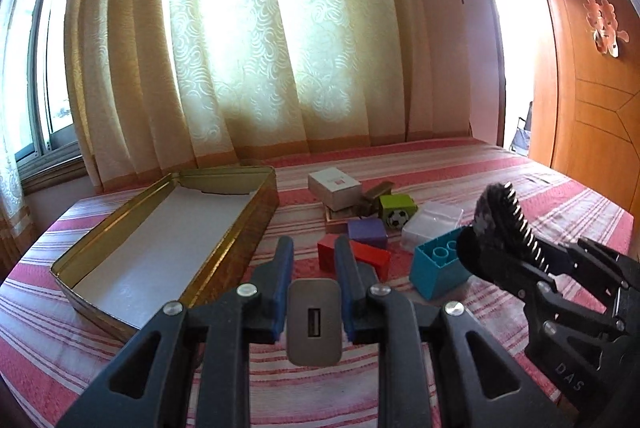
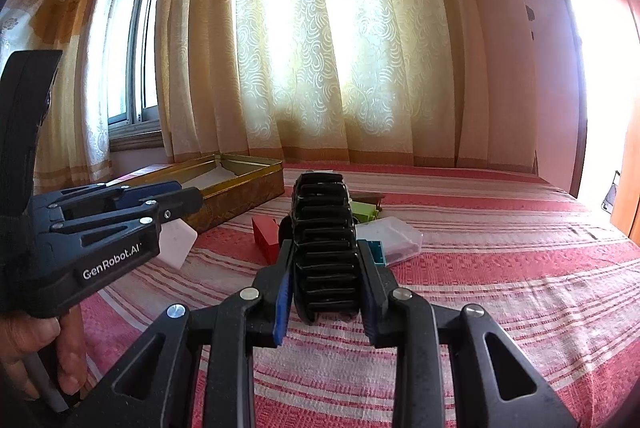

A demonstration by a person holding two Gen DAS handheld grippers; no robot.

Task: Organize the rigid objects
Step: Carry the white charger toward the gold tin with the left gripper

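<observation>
Blue-padded left gripper clamps charger — right gripper clamps hair clip.

We can read "GenRobot.AI" in white letters on the black body of the left gripper, at about nine o'clock in the right wrist view. In the left wrist view we make out "DAS" in faint raised letters on the black body of the right gripper, down at about four o'clock. The small white box near the middle of the bed carries a pink mark, but we cannot read it.
</observation>
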